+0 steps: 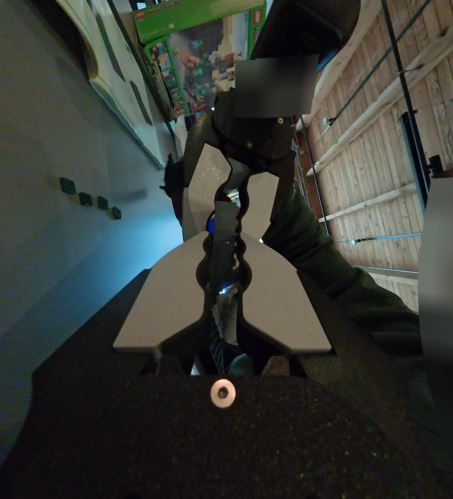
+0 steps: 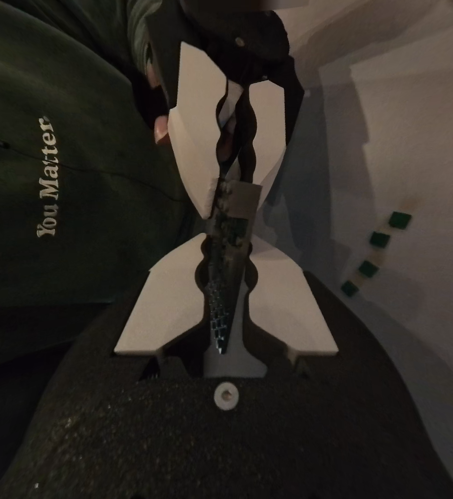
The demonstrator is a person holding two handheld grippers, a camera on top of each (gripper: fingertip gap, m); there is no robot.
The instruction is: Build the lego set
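Both grippers face each other and hold one flat Lego assembly edge-on in the air. In the left wrist view, my left gripper (image 1: 221,243) is shut on a dark grey plate (image 1: 224,224); my right gripper (image 1: 229,201) grips its far end. In the right wrist view, my right gripper (image 2: 228,240) is shut on the same plate (image 2: 244,199), which has studs and green pieces on one face. My left gripper (image 2: 233,209) closes on its far end. Several small green tiles (image 1: 85,199) lie in a row on the white table (image 1: 44,256); the right wrist view also shows the tiles (image 2: 379,239).
Green Lego boxes (image 1: 193,67) and an open instruction booklet (image 1: 104,67) stand at the table's far side. A person's dark green sleeve (image 1: 328,270) and sweater (image 2: 58,189) are close behind the grippers. A wooden plank ceiling (image 1: 382,135) fills the right. The grippers are tip to tip, or close to it.
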